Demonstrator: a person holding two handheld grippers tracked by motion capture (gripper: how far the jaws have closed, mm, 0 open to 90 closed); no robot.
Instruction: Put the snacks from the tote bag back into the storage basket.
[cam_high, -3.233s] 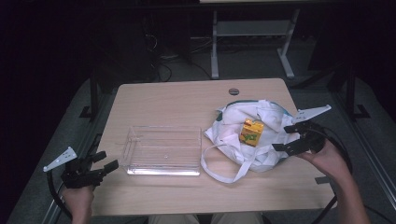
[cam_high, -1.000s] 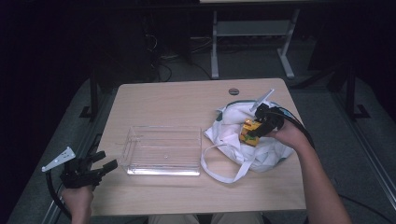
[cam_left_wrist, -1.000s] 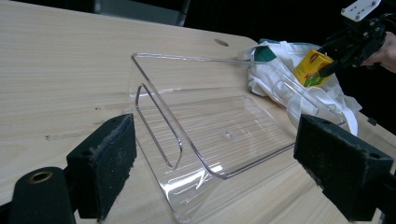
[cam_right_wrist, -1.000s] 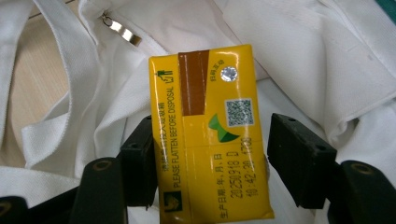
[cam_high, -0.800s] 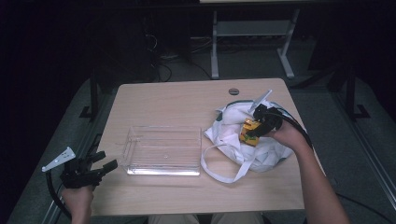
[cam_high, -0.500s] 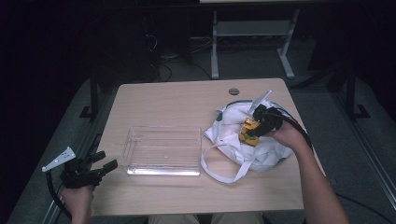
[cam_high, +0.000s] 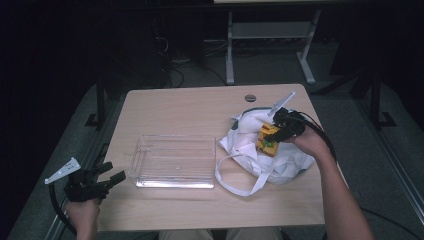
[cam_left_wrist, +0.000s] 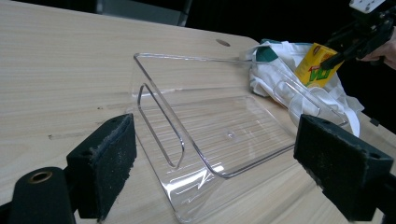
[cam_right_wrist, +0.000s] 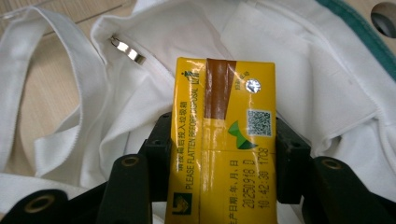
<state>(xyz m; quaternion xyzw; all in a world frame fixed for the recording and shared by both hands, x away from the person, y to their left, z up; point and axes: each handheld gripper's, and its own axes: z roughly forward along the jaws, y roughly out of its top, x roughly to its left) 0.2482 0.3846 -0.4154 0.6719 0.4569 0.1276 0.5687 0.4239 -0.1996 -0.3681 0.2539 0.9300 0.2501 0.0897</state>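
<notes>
A yellow drink carton (cam_high: 268, 141) (cam_right_wrist: 224, 140) (cam_left_wrist: 317, 65) stands in the mouth of a white cloth bag (cam_high: 285, 167) (cam_right_wrist: 303, 60) (cam_left_wrist: 280, 81) on the right of the table. My right gripper (cam_high: 274, 136) (cam_right_wrist: 222, 154) (cam_left_wrist: 329, 58) is shut on the carton: its jaws have just been closing, and the black pads (cam_right_wrist: 159, 149) now press both narrow sides. My left gripper (cam_high: 112, 172) (cam_left_wrist: 215, 163) hovers open at the table's front left corner, pointing at a clear plastic tray (cam_high: 175, 136) (cam_left_wrist: 187, 58) with nothing between its pads.
The tray lies in the middle of the wooden table (cam_high: 190, 105), just left of the bag; a loose bag strap (cam_high: 235, 182) loops toward the front edge. A cable hole (cam_high: 250, 98) sits near the far edge. A desk frame stands beyond the table.
My right gripper came in from the bag's right side to the carton and closed on it. The left hand has stayed where it was.
</notes>
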